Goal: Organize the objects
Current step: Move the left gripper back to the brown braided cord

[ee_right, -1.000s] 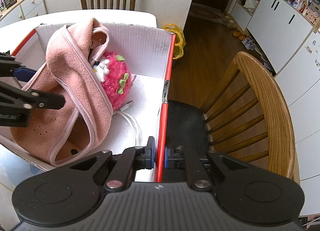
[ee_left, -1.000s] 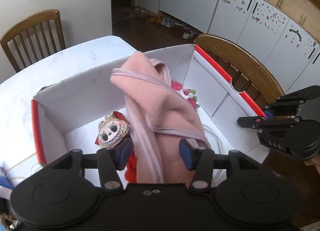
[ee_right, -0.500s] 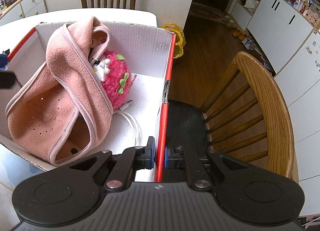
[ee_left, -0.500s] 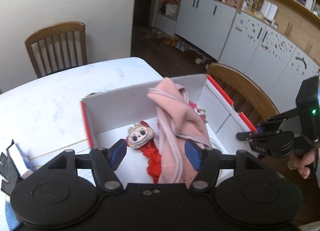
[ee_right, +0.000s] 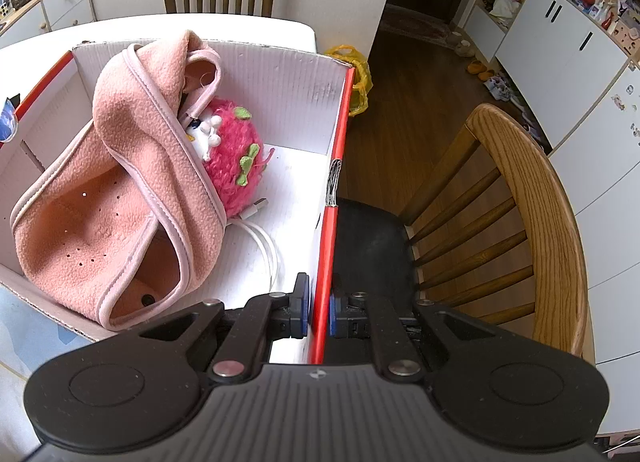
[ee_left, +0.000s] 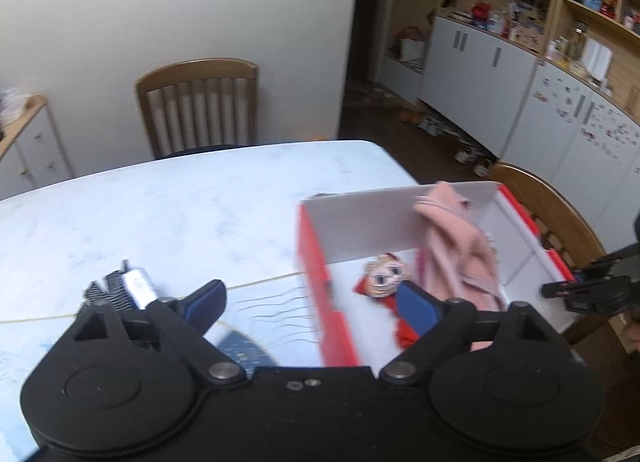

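Note:
A white cardboard box (ee_right: pixel 280 82) with red edges stands on the marble table (ee_left: pixel 180 202). Inside it a pink fleece garment (ee_right: pixel 120 202) lies draped over a pink fuzzy plush (ee_right: pixel 236 158), beside a white cable (ee_right: pixel 266 250). In the left wrist view the box (ee_left: pixel 360 222) also holds a small doll (ee_left: pixel 384 276) in red. My left gripper (ee_left: pixel 312 302) hovers back over the box's left wall, its jaws opening wide with nothing between them. My right gripper (ee_right: pixel 319 310) is shut on the box's red-edged right wall and also shows at the far right (ee_left: pixel 560 282).
A black-and-white patterned item with a white piece (ee_left: pixel 120 290) and a dark blue thing (ee_left: pixel 244 350) lie on the table left of the box. A wooden chair (ee_right: pixel 540 202) stands right against the box, another chair (ee_left: pixel 196 102) at the far side. Cabinets line the right wall.
My left gripper let go of the pink fleece, spread its jaws and drew back up and to the left. The fleece now rests in the box. The right gripper has not moved.

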A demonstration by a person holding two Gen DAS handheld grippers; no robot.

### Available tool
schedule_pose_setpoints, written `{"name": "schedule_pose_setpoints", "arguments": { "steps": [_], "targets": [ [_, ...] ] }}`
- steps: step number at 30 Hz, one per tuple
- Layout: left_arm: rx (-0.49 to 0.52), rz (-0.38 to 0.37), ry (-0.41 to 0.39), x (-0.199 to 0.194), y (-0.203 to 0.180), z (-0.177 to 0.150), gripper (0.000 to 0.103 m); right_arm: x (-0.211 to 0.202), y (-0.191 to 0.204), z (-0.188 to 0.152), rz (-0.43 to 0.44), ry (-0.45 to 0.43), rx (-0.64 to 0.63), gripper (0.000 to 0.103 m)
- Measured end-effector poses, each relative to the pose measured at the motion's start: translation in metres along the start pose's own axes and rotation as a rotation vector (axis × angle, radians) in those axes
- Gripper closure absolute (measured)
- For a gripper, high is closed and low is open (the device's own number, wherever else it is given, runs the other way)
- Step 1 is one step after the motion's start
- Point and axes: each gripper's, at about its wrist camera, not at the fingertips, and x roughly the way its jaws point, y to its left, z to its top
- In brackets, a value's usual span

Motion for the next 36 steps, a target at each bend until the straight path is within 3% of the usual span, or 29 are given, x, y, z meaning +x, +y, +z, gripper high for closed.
{"name": "schedule_pose_setpoints", "arguments": {
  "steps": [2,10,17,25,31,36],
  "targets": [
    [-0.03,0.017,-0.006,-0.002,0.013,-0.001,0.001,0.0,0.0,0.0,0.0,0.001,-0.001,0.094],
    [-0.105,0.125,0.012,0.006,0.062,-0.008,0.001,0.0,-0.002,-0.002,0.0,0.005,-0.001,0.094],
    [-0.157,0.223,0.098,0.025,0.098,-0.035,0.001,0.0,-0.002,-0.002,-0.002,0.009,-0.002,0.094],
    [-0.201,0.295,0.15,0.044,0.121,-0.074,0.001,-0.002,-0.003,-0.002,-0.011,0.015,-0.004,0.094],
    [-0.29,0.328,0.145,0.043,0.146,-0.092,0.002,-0.003,-0.004,-0.003,-0.013,0.015,-0.005,0.094],
    [-0.378,0.336,0.138,0.038,0.165,-0.101,0.009,-0.005,-0.006,-0.006,-0.016,0.016,-0.01,0.094]
  ]
}}
